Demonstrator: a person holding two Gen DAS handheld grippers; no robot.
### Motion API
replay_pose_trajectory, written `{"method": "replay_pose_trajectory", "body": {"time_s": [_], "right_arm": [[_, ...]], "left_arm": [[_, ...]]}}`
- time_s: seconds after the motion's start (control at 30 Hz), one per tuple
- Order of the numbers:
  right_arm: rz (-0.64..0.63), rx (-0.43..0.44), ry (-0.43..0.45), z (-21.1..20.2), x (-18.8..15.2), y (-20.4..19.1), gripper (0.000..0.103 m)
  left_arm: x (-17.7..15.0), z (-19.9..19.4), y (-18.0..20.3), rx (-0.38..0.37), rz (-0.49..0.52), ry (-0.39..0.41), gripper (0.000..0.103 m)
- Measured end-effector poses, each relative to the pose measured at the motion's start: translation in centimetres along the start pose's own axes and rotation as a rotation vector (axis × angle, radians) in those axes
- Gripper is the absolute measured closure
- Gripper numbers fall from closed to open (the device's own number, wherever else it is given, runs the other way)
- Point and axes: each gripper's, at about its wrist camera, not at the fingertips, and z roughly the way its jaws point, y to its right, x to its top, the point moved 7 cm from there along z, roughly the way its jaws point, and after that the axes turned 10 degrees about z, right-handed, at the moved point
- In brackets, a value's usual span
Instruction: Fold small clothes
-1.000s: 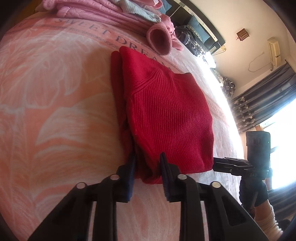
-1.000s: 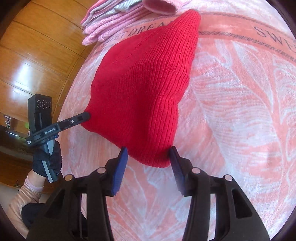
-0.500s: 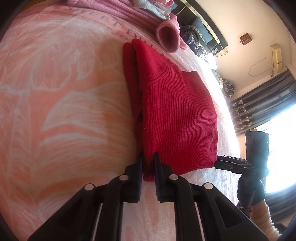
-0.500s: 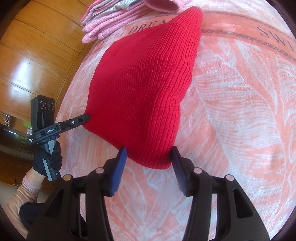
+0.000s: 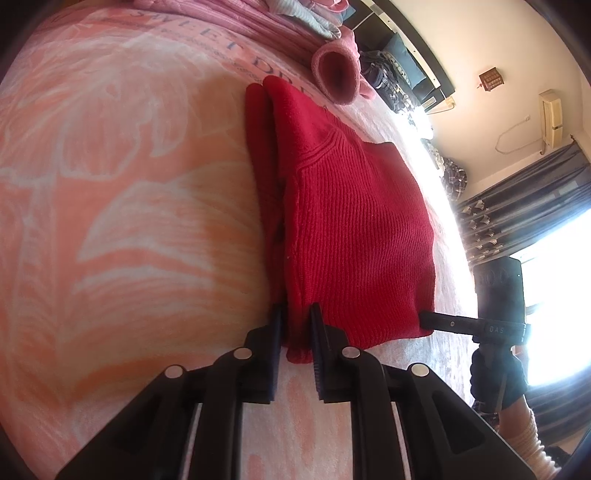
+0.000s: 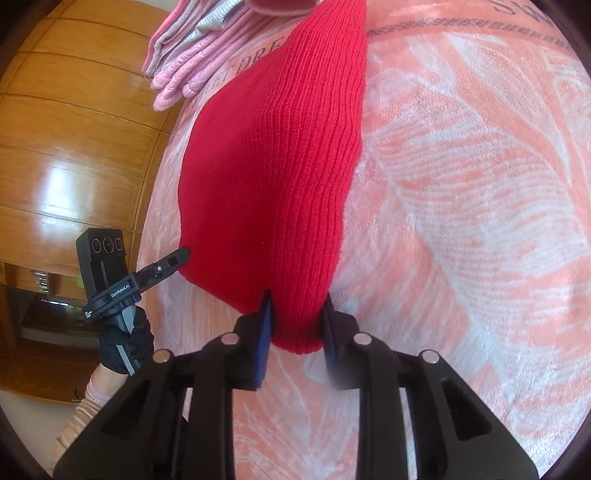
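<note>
A folded red knit sweater (image 5: 354, 229) lies on the pink leaf-patterned blanket (image 5: 129, 221). My left gripper (image 5: 295, 314) is shut on its near left corner, with red fabric pinched between the fingers. My right gripper (image 6: 297, 299) is shut on the other near corner of the red sweater (image 6: 273, 166), and a bunch of knit bulges out between its blue pads. Each gripper shows in the other's view: the right gripper (image 5: 443, 321) touches the sweater's edge, and the left gripper (image 6: 173, 258) touches the opposite corner. Both are held by gloved hands.
A pile of folded pink and striped clothes (image 5: 258, 29) lies just beyond the sweater, with a pink rolled cuff (image 5: 336, 74) touching its far end. A wooden wardrobe (image 6: 74, 129) stands beside the bed. Curtains (image 5: 524, 206) and a bright window are on the other side.
The left gripper closed on its corner of the sweater and still holds it. The right gripper moved forward and closed from wide open onto the other corner.
</note>
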Motion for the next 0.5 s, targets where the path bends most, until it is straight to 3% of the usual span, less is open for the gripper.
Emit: {"method": "replay_pose_trajectory", "body": {"time_s": [0.3,0.43,0.5], "right_arm": [[-0.016,-0.07,-0.013,0.3,-0.9,1.2,0.086],[-0.042,-0.053,0.014,-1.2,-0.5,0.1,0.063],[-0.053,-0.046,0.047,-2.3,0.2,-0.3,0.06]], "left_arm": [[0.1,0.4,0.4,0.013,0.025,-0.008,0.084],[1.5,-0.8,0.4,-0.005,-0.006,0.014,0.074],[3.3,-1.8,0.2,-0.009,-0.023,0.062,0.072]]}}
